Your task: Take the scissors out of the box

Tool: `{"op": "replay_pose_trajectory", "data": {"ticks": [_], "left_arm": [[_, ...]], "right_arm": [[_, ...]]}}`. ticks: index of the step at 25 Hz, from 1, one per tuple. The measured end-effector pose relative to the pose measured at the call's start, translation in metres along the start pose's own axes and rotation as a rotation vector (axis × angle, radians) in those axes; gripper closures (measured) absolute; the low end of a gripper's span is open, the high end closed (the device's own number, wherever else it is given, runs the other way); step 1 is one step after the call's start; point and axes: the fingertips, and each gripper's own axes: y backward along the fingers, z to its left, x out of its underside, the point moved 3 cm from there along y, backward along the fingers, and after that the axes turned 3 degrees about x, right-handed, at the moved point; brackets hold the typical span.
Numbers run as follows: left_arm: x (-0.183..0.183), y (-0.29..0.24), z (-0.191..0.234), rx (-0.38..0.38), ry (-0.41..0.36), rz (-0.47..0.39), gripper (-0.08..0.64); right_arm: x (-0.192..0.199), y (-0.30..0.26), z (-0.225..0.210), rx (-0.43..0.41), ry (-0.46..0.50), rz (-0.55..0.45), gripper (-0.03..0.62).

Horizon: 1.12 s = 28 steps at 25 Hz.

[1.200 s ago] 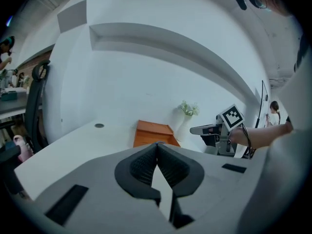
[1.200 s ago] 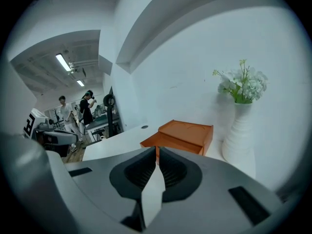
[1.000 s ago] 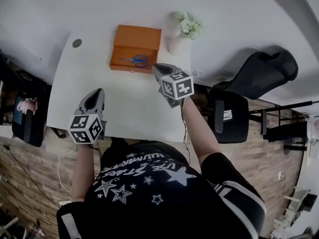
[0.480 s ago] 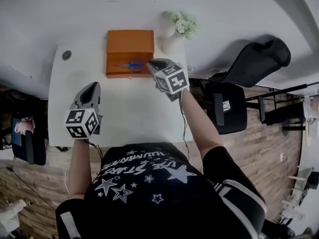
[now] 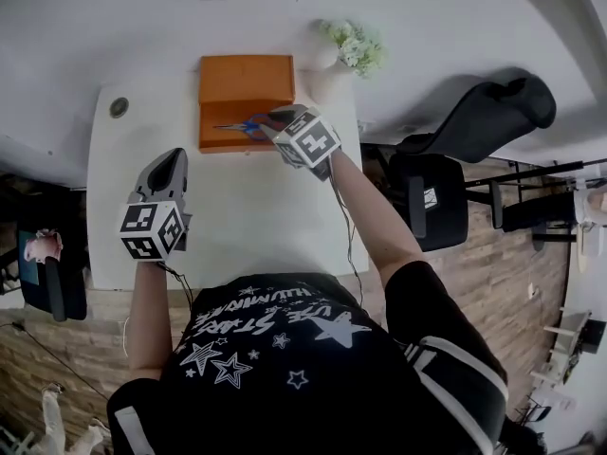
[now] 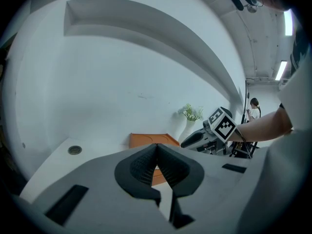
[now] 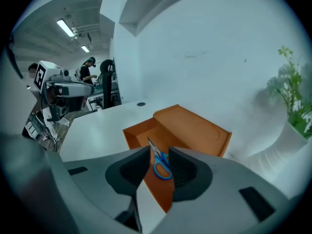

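Blue scissors [image 5: 248, 126] lie in the orange box [image 5: 245, 79], not out yet, my right gripper [image 5: 270, 121] has just been opening a little right by them, holding nothing, and my left gripper [image 5: 171, 172] waits closed and empty.

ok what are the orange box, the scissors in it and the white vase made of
The orange rectangular box looks like matte card or leather-like board: flat, sharp-edged panels, no shine. The blue-handled scissors have smooth plastic loops and grey, metal-looking blades. The white rounded vase is smooth, probably ceramic, possibly plastic.
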Motion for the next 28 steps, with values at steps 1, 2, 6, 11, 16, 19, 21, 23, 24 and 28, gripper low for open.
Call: {"op": "replay_pose_trajectory", "data": {"ticks": [1,2,6,11,16,19,21,23,24,28], "left_arm": [[0.001,-0.003,0.002,-0.001,0.005,0.003,0.543],[0.002,-0.006,0.003,-0.002,0.008,0.006,0.543],[0.008,-0.018,0.012,0.001,0.027,0.025,0.543],[0.015,-0.028,0.021,0.003,0.044,0.042,0.543],[0.015,-0.043,0.028,0.008,0.051,0.043,0.543],[0.017,-0.051,0.029,0.016,0.058,0.052,0.543],[0.02,-0.055,0.03,0.019,0.066,0.055,0.543],[0.022,-0.058,0.032,0.02,0.078,0.057,0.543],[0.024,-0.059,0.033,0.019,0.086,0.058,0.543],[0.031,-0.063,0.034,0.022,0.106,0.065,0.543]], "right_arm": [[0.003,-0.006,0.001,-0.017,0.01,0.021,0.456],[0.006,-0.012,0.001,-0.03,0.018,0.044,0.43],[0.018,-0.029,-0.01,-0.024,0.05,0.125,0.42],[0.02,-0.047,-0.017,-0.028,0.078,0.147,0.42],[0.03,-0.066,-0.019,-0.063,0.201,0.25,0.42],[0.038,-0.077,-0.018,-0.112,0.208,0.311,0.42],[0.04,-0.083,-0.019,-0.129,0.226,0.33,0.42],[0.039,-0.086,-0.022,-0.12,0.274,0.355,0.42],[0.039,-0.087,-0.022,-0.116,0.29,0.376,0.42],[0.044,-0.091,-0.021,-0.118,0.351,0.449,0.42]]}}
